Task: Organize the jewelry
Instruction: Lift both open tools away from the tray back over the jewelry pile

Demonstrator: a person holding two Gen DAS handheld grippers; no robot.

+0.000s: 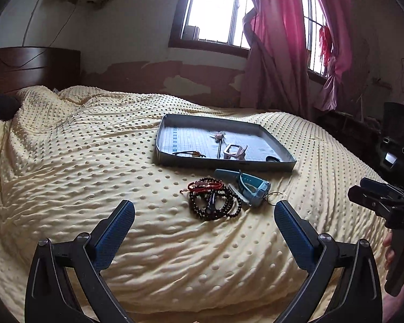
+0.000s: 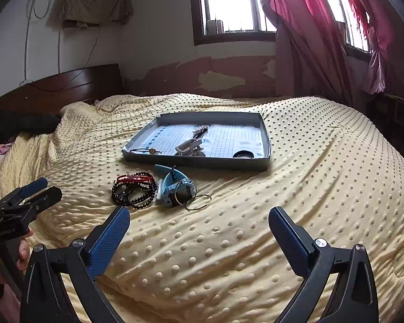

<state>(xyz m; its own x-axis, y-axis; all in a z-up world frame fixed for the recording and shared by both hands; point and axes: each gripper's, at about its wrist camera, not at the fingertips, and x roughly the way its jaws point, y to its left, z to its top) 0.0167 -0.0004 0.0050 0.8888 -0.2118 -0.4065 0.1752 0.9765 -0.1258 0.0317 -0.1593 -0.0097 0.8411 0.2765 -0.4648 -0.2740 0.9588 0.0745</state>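
Your left gripper [image 1: 204, 210] hangs low over the yellow dotted bedspread [image 1: 67, 188] with its blue-padded fingers [image 1: 115, 231] spread wide and empty; your right gripper [image 2: 199, 216] does the same in its own view, fingers [image 2: 288, 239] wide, nothing held. Just beyond the fingertips, at lower centre of both frames, lies the loose pile still to be sorted: a coil of dark bead strands [image 1: 215, 202] with a red bracelet [image 1: 204, 185] across its top, and touching it on the right a light blue watch [image 1: 249, 188] with a thin metal ring [image 2: 198, 202] at its near edge. In the left wrist view the beads sit almost dead ahead between the fingers; in the right wrist view the whole pile lies ahead and to the left, ring nearest. The watch strap appears to run roughly toward the tray. Farther up, at mid-frame, the shallow grey tray [image 1: 280, 161] already carries several small pieces. Judged from this, the left hand looks better lined up for the beads, the right for the ring.
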